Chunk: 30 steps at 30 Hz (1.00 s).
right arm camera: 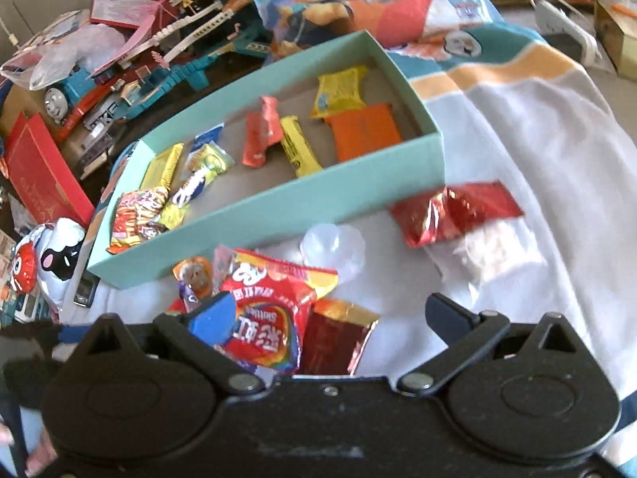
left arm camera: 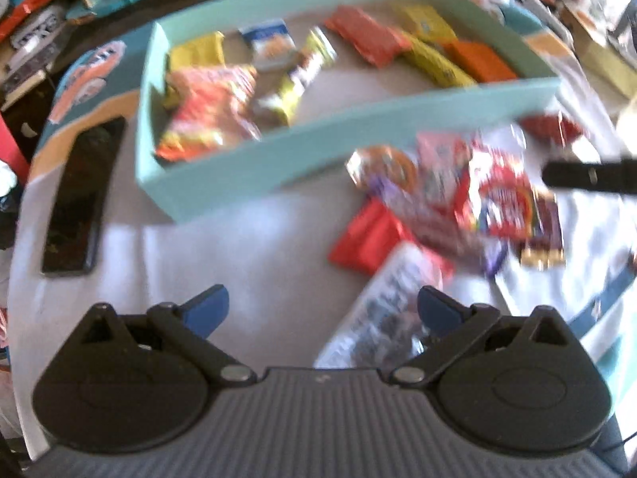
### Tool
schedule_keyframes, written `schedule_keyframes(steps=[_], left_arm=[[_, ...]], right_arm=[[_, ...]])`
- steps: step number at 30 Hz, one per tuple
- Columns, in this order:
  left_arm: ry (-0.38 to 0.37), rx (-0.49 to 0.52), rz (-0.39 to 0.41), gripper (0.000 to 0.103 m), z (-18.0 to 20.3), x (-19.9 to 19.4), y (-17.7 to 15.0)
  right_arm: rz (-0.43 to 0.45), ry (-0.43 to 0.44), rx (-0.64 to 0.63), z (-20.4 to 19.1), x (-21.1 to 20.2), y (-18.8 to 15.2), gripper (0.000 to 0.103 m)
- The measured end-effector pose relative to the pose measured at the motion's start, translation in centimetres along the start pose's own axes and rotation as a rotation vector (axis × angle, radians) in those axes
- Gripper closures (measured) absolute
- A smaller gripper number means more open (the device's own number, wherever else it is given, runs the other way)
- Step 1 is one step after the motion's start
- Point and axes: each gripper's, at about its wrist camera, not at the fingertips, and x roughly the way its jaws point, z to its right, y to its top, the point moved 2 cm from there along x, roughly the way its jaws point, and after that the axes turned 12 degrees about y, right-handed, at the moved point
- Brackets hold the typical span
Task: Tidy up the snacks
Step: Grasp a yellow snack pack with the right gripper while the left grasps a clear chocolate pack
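Note:
A shallow teal box (left arm camera: 318, 151) (right arm camera: 278, 207) lies on a white cloth and holds several wrapped snacks: yellow bars, an orange pack (right arm camera: 364, 129) and a red-orange chip bag (left arm camera: 207, 115). Loose snacks are heaped just in front of it, among them a red Skittles bag (right arm camera: 266, 318) (left arm camera: 501, 203), a dark red packet with gold edges (right arm camera: 334, 338) and a shiny red packet (right arm camera: 454, 211). My left gripper (left arm camera: 322, 310) is open above bare cloth, with a silver packet (left arm camera: 382, 314) by its right finger. My right gripper (right arm camera: 332, 318) is open low over the Skittles bag.
A black phone-like slab (left arm camera: 79, 199) lies left of the box. Toys and train track (right arm camera: 159, 40), a red carton (right arm camera: 40, 175) and a plush toy (right arm camera: 51, 263) crowd the left side. A cartoon-print cloth (right arm camera: 338, 0) lies behind the box. White cloth (right arm camera: 537, 139) spreads to the right.

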Motion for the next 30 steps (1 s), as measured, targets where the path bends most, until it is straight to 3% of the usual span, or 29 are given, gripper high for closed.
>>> schedule_keyframes(steps=[6,13,16,17,19,20,24,28,30], left_arm=[[-0.003,0.003,0.024,0.000,0.5,0.2,-0.3],[-0.016,-0.063,-0.003,0.000,-2.3,0.6,-1.7],[-0.022,-0.089,-0.017,0.000,-3.0,0.3,-2.2],[-0.021,-0.087,-0.016,0.000,-3.0,0.2,-2.4],[-0.029,-0.075,-0.007,0.000,-2.9,-0.4,-2.7],[-0.038,-0.068,-0.002,0.000,-2.8,-0.7,-2.8],[-0.069,-0.025,0.002,0.000,-2.1,-2.0,-3.8],[-0.115,-0.025,-0.040,0.000,-1.6,-2.9,-4.8],[-0.187,-0.069,-0.071,0.000,-1.5,-3.6,-5.1]], right_arm=[[-0.016,0.039,-0.022,-2.3,1.3,0.4,0.008],[-0.061,0.049,-0.035,-4.4,3.8,0.2,0.010],[-0.076,0.012,-0.057,-5.3,5.2,-0.3,0.029],[-0.071,-0.021,-0.076,-5.6,5.4,-0.5,0.044],[-0.067,-0.018,-0.075,-5.7,5.4,-0.7,0.057],[-0.064,-0.023,-0.082,-5.7,5.1,-0.8,0.083],[-0.052,-0.039,-0.100,-4.9,3.2,-1.0,0.098],[-0.055,-0.017,-0.075,-3.6,1.8,-1.5,0.098],[-0.046,-0.021,-0.068,-3.1,1.2,-1.8,0.096]])
